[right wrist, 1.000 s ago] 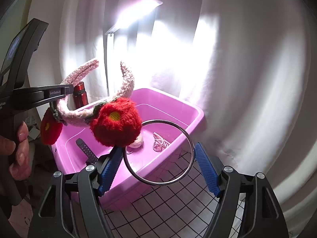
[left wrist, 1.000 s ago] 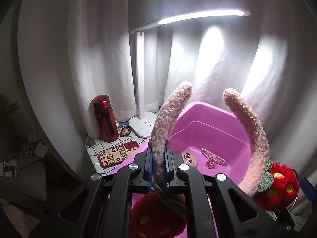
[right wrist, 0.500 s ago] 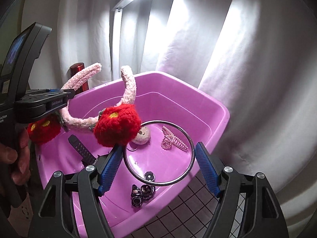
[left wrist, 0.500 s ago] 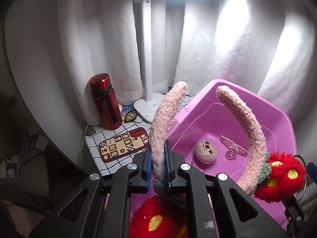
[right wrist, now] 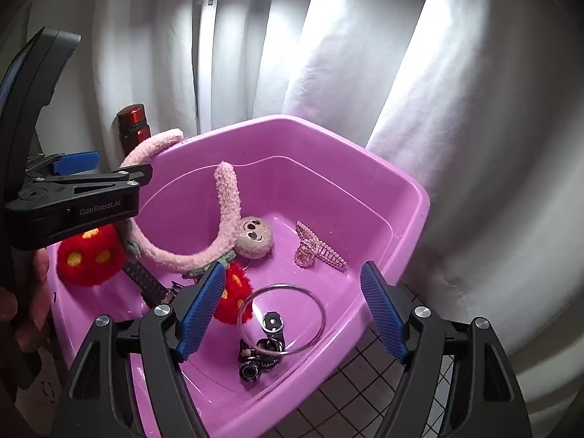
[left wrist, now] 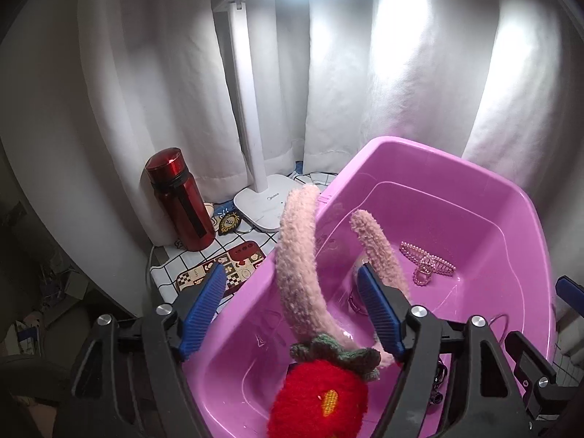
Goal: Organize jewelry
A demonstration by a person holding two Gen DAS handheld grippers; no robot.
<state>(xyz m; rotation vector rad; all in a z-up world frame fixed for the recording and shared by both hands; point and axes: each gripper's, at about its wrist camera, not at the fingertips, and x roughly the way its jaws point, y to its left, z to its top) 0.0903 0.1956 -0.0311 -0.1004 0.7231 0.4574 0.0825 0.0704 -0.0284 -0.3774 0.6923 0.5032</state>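
A: Left wrist view: left gripper [left wrist: 290, 308] has just been opening; the fuzzy pink headband [left wrist: 295, 270] stands between its spread jaws, unpinched, in the purple tub [left wrist: 525, 226].

B: So the release step. Right gripper [right wrist: 288, 308]?

A: Wide open, empty, the bangle [right wrist: 281, 319] lying beneath. The headband's tips point up. Next: withdraw without snagging.

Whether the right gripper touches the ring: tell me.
Apart. The right wrist view shows the ring down in the tub, with pink plastic visible between it and both pads of the open right gripper.
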